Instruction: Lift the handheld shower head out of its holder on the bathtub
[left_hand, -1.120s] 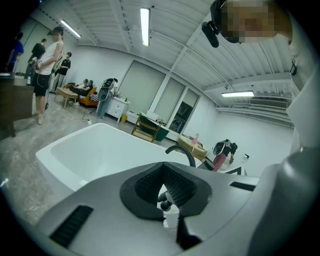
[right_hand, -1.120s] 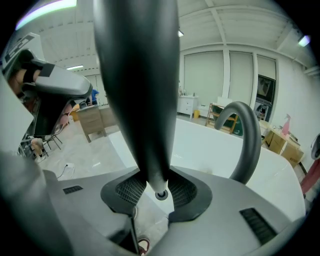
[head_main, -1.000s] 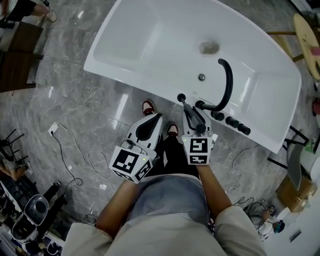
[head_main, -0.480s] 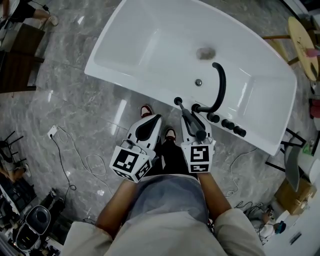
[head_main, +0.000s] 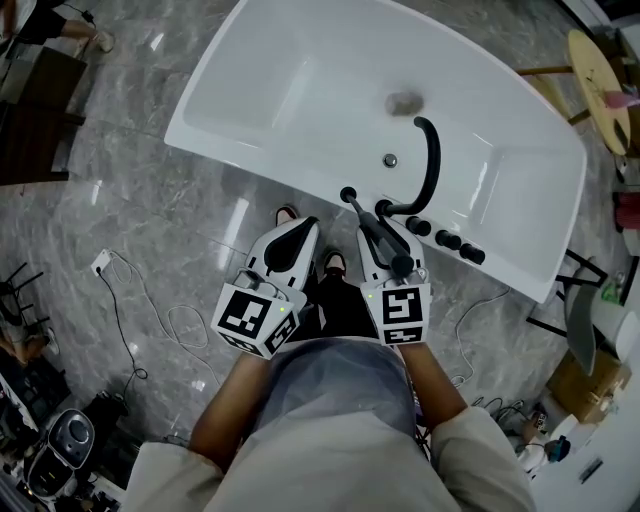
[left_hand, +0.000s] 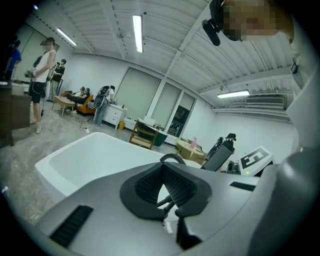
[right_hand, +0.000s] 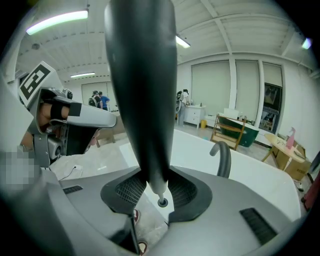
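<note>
The left gripper (left_hand: 162, 170), a broad grey two-jaw tool, is filling the lower half of the view. Its black ribbed pads (left_hand: 181, 184) are meeting at their tips, with nothing lying between them and only a small triangular gap showing below the contact. Beyond the jaws a long white glossy bathtub (left_hand: 55, 161) is stretching away to the left, and a dark curved faucet spout (left_hand: 172, 157) is arching up just over the jaw tips. At the right a white cube bearing a black square marker (left_hand: 255, 159) is poking into view. Far off at the left a person in a white sleeveless top (left_hand: 41, 70) is standing, and a long white ceiling light strip (left_hand: 138, 34) is glowing overhead.
</note>
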